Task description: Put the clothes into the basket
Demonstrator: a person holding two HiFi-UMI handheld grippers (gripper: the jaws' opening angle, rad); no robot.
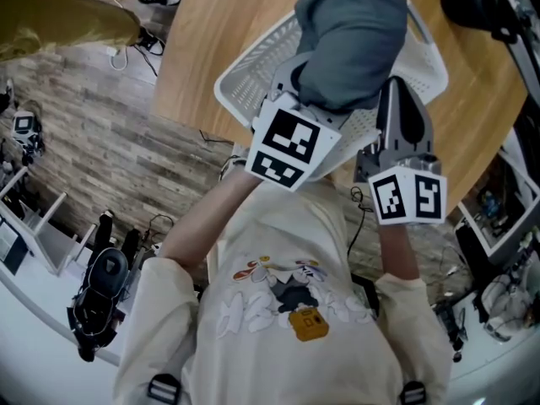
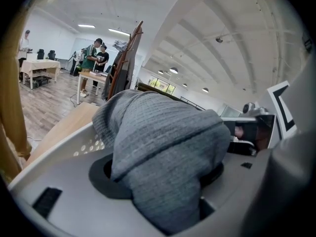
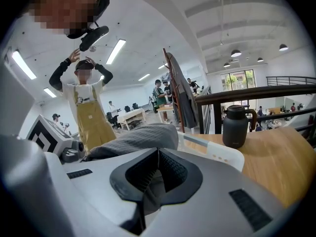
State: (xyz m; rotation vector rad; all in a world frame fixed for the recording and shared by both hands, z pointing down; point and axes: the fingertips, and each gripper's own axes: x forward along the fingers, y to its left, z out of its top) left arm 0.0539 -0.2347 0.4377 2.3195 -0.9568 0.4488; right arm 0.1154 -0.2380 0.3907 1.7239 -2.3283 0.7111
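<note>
Head view looks steeply down; gripper views, close-in, share the basket [image 3: 223,158].

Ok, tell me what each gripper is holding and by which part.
The left gripper holds the grey knit garment by a bunched fold, over the white basket. The right gripper is shut; whether it pinches cloth cannot be told.

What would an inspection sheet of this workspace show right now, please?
Surface: wooden table, carrying the basket.
Job's things: grey garment held above the white basket.
Clutter: dark jug on the table.
Grippers: left gripper shut on the bunched garment; right gripper shut on a thin fold of it.
Cables: loose cables on the floor beside the table.
Surroundings: people at desks, coat rack, plank floor.
</note>
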